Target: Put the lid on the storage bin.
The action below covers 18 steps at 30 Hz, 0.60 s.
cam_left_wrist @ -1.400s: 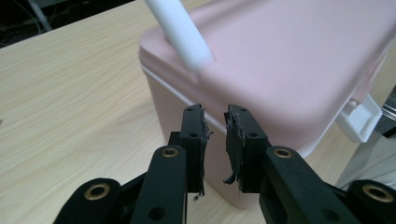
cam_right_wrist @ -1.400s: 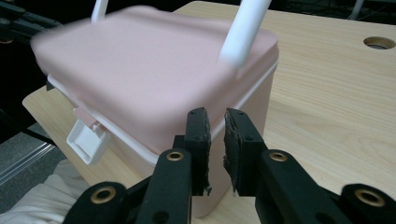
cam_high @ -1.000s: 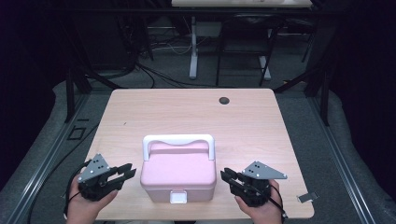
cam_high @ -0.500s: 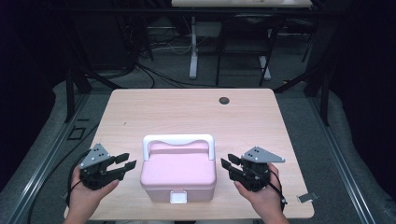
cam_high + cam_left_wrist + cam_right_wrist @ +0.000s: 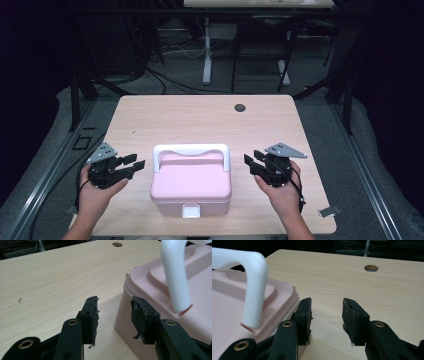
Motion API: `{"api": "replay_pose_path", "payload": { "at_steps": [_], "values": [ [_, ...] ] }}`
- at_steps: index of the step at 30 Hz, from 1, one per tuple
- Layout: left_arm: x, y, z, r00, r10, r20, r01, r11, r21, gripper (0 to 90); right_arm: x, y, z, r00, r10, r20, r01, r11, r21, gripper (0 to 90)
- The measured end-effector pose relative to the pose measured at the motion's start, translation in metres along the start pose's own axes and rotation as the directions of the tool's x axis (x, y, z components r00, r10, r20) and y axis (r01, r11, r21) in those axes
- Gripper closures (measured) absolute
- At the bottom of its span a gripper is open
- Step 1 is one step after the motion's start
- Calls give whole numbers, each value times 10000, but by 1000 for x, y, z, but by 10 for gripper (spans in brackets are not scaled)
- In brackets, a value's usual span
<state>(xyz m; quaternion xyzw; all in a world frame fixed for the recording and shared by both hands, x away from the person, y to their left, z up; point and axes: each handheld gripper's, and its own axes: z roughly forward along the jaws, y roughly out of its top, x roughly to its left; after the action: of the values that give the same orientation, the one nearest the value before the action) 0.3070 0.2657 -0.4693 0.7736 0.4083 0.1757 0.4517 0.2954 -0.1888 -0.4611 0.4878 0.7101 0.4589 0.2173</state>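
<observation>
Grippers, two, beside one pink box.

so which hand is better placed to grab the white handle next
Left, narrowly. The left gripper sits closer to the pink box, and the white handle end rises near its open fingers. The right gripper, also open, stands farther off.

High view: we look forward and down from above the table.
Gripper views: close, low, along each gripper's jaws.
Shared: pink box, seen from opposite sides.
</observation>
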Motion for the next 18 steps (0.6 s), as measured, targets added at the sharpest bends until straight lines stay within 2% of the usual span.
{"api": "replay_pose_path", "payload": {
  "at_steps": [4, 5, 6, 14, 18],
  "values": [
    [5, -7, 3, 9999, -83, -94, 83, 10000, -4, 548, -4, -7, 3, 9995, 82, 310, -80, 10000, -56, 571],
    [8, -11, 5, 9997, -190, -140, 191, 9998, 70, 543, -6, -9, 4, 9999, 101, 11, -101, 9999, -71, 566],
    [10, -13, 6, 9996, -189, -189, 191, 9998, 99, 540, -6, -10, 5, 9998, 141, 102, -141, 9999, -73, 564],
    [21, -26, 11, 9978, -502, -426, 517, 9980, 357, 535, -11, -27, 11, 9974, -174, 705, 178, 9998, -43, 539],
    [25, -33, 12, 9977, -613, -281, 624, 9973, 389, 540, -15, -36, 16, 9956, -308, 881, 299, 9995, 114, 525]
  ]
}}
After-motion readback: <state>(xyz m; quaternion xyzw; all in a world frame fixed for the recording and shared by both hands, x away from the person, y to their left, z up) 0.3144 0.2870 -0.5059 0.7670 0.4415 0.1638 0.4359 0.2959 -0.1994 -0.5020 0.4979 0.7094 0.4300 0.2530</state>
